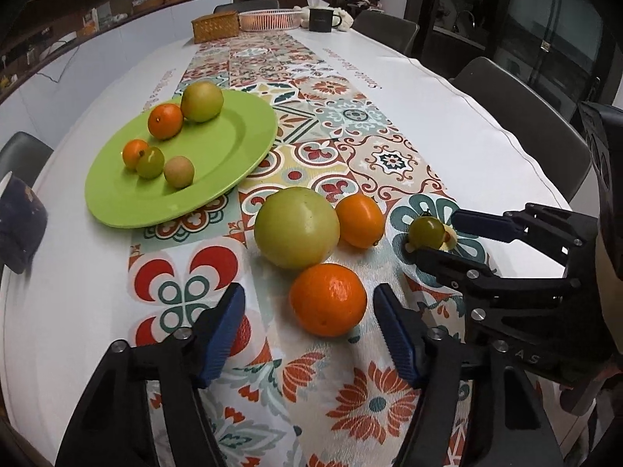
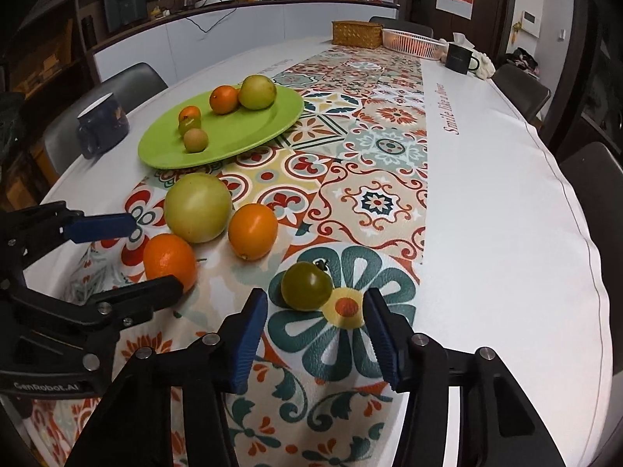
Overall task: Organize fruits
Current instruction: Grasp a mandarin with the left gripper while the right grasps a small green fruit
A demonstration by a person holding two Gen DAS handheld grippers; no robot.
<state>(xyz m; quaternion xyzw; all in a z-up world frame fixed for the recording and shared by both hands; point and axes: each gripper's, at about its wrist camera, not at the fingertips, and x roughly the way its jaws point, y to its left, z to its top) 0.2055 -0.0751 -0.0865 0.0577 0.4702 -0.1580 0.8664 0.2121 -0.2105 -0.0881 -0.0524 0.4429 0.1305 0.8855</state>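
A green plate (image 1: pixel 233 148) (image 2: pixel 272 116) holds several small fruits: oranges, green fruits and a tan one. On the patterned runner lie a big green fruit (image 1: pixel 296 227) (image 2: pixel 197 207), an orange (image 1: pixel 360 221) (image 2: pixel 253 230), a second orange (image 1: pixel 328 299) (image 2: pixel 169 260) and a small dark green tomato (image 1: pixel 426 230) (image 2: pixel 306 286). My left gripper (image 1: pixel 309 307) (image 2: pixel 153 255) is open, its fingers either side of the second orange, just short of it. My right gripper (image 2: pixel 315 311) (image 1: pixel 432 233) is open around the tomato without touching it.
A dark blue mug (image 2: pixel 102 122) (image 1: pixel 19 225) stands left of the plate. At the far end are a wicker box (image 2: pixel 357 34), a white basket (image 2: pixel 414 42) and a black mug (image 2: pixel 459 58). Chairs line both table sides.
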